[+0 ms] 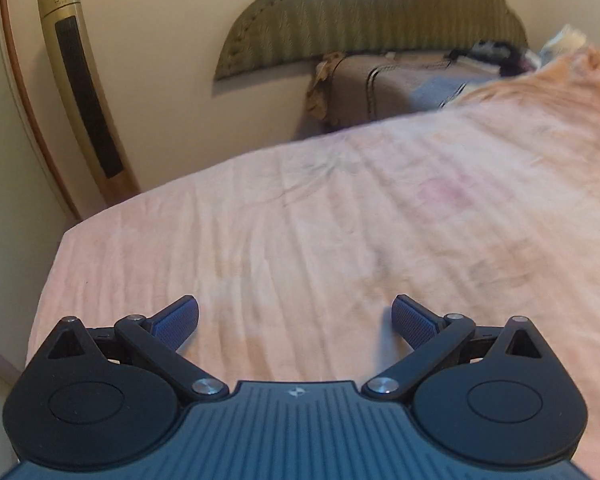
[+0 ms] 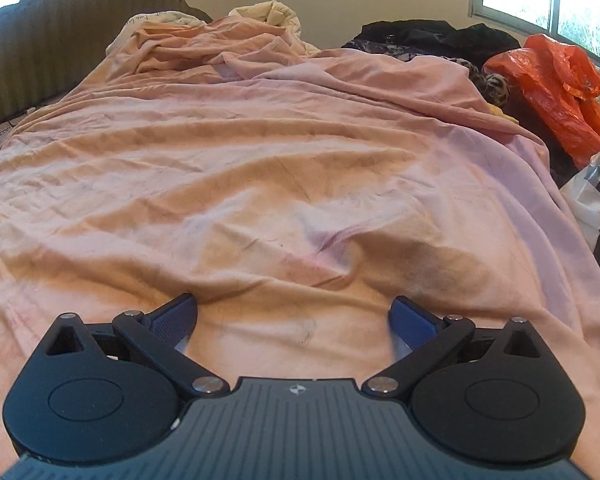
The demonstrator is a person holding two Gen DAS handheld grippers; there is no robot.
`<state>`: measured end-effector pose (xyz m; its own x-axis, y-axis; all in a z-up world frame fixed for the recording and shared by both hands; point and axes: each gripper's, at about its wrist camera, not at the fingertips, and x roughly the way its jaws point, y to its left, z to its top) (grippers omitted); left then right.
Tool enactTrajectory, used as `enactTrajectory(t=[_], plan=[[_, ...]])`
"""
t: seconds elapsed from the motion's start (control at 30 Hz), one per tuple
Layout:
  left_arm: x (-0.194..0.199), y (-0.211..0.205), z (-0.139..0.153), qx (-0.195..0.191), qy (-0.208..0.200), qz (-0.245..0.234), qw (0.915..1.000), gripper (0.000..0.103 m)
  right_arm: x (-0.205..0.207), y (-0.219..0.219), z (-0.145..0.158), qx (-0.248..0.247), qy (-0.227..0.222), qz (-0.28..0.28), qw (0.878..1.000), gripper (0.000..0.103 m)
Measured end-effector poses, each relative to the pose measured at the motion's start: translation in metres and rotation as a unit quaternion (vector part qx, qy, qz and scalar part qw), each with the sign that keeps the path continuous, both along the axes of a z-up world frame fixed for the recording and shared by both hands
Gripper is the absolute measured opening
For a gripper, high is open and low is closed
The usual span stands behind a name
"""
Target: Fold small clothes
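Left gripper (image 1: 295, 316): jaws spread wide, nothing held, above pink sheet (image 1: 340, 220) near bed corner. Right gripper (image 2: 294, 316): jaws spread wide, nothing held, low over wrinkled sheet. Small clothes: dark pile (image 2: 432, 36) at far right of bed, beside orange bag (image 2: 560, 88). Tower fan (image 1: 80, 92) against wall.

R claw (image 2: 294, 312) open over pink sheet (image 2: 260, 152).
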<state>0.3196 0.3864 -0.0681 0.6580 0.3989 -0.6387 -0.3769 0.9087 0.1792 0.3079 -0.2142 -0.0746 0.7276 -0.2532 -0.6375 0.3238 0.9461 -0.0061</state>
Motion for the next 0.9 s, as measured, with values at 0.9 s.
enactTrajectory(t=[0.9], plan=[[-0.002, 0.016, -0.003, -0.065, -0.034, 0.006, 0.9973, 0.103, 0.004, -0.001, -0.001, 0.001, -0.004, 0.000, 1.000, 0.103]])
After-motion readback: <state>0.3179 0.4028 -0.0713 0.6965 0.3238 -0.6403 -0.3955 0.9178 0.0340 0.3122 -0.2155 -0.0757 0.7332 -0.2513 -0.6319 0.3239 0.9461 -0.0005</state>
